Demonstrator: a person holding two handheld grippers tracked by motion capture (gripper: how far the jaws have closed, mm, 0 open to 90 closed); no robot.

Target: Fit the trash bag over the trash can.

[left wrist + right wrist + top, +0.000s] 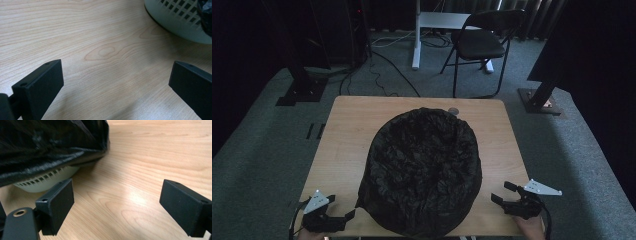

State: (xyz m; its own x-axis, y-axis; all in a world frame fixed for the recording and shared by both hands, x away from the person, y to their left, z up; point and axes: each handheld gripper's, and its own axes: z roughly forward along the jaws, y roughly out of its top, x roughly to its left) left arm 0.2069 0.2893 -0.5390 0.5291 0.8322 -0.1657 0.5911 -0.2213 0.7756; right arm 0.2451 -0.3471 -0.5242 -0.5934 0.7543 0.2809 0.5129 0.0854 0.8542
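Each tool, left and right, rests released on the pale wooden worktop flanking the crinkled black plastic bag lining a white perforated basket at centre; thin, limp and slippery, it is likely best pinched at its draped rim.

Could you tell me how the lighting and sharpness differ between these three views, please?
High view: dim, room edges nearly black, the black bag showing few folds. Left gripper view: bright, wood grain sharp on the table, near jaws soft. Right gripper view: a glare patch on the wood between the jaws, the white basket shadowed beneath the bag.
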